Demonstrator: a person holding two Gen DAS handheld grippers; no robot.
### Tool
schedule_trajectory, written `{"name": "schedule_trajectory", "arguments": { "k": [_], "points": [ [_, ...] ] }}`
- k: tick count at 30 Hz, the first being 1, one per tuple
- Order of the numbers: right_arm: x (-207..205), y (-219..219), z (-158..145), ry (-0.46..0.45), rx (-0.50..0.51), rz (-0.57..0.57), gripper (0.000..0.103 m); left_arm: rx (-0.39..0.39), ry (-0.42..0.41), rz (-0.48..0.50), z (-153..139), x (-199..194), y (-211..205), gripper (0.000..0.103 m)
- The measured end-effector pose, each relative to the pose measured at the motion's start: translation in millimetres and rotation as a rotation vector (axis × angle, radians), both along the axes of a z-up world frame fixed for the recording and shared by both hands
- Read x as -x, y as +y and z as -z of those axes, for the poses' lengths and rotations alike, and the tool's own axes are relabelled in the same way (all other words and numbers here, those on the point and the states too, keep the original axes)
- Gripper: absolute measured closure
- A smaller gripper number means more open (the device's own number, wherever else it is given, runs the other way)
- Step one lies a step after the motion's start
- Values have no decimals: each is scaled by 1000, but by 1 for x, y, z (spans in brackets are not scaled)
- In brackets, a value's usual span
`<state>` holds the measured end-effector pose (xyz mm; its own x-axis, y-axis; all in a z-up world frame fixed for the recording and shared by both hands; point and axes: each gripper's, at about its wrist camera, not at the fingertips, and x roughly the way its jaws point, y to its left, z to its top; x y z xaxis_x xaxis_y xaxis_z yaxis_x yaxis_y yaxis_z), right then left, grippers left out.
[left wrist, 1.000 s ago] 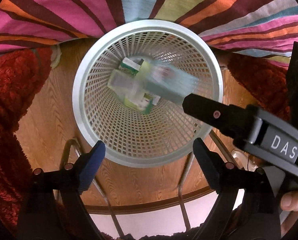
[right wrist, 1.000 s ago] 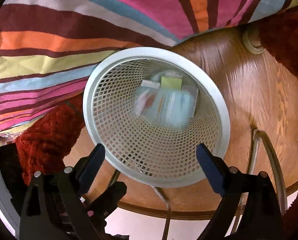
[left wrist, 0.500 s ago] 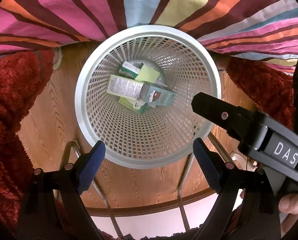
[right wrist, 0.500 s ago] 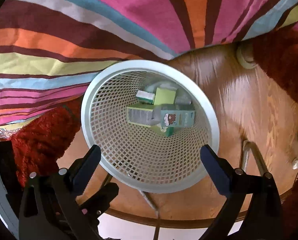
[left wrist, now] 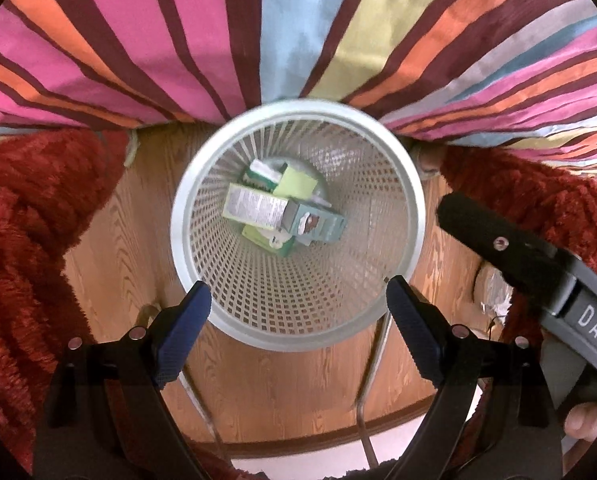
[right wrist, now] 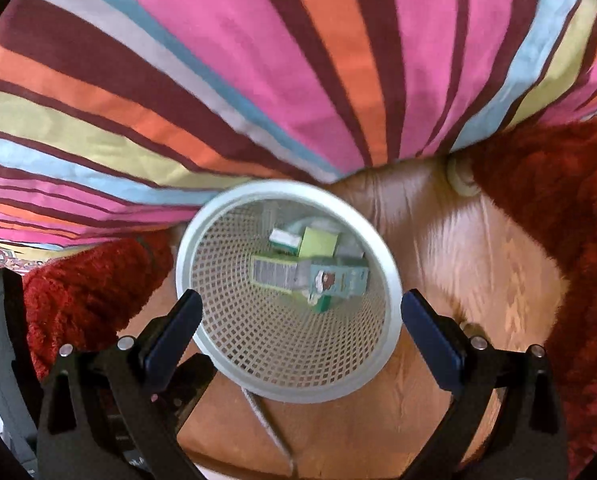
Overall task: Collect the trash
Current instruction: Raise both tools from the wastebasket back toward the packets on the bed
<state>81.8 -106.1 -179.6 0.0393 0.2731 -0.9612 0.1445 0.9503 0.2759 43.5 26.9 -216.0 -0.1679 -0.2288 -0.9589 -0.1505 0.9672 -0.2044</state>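
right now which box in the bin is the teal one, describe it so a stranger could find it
Find the white mesh wastebasket on the wooden floor, below the striped cloth. At its bottom lies a pile of small cartons. The teal box lies on top, on the right, and is the only one with a small cartoon face.

One white mesh basket [left wrist: 298, 320] at frame centre w/ approx. five small cartons [left wrist: 258, 210] piled inside, exact no. unclear, plus two red fuzzy rugs [left wrist: 26, 220] left & right.
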Motion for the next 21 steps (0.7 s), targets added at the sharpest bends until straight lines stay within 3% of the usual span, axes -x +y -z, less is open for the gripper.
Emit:
{"name": "schedule_trajectory", "arguments": {
  "k": [2,15,21],
  "points": [
    [0,-2,-11,-41,10,0,8,-4,-36,-2,-10,-1,2,11],
    [5,-7,-80,-333,69,-22,8,-48,-371,-13,-84,-4,9,11],
    [8,-16,-105,-447,113,-29,8,-114,-518,-10,-117,-4,13,11]
  ]
}}
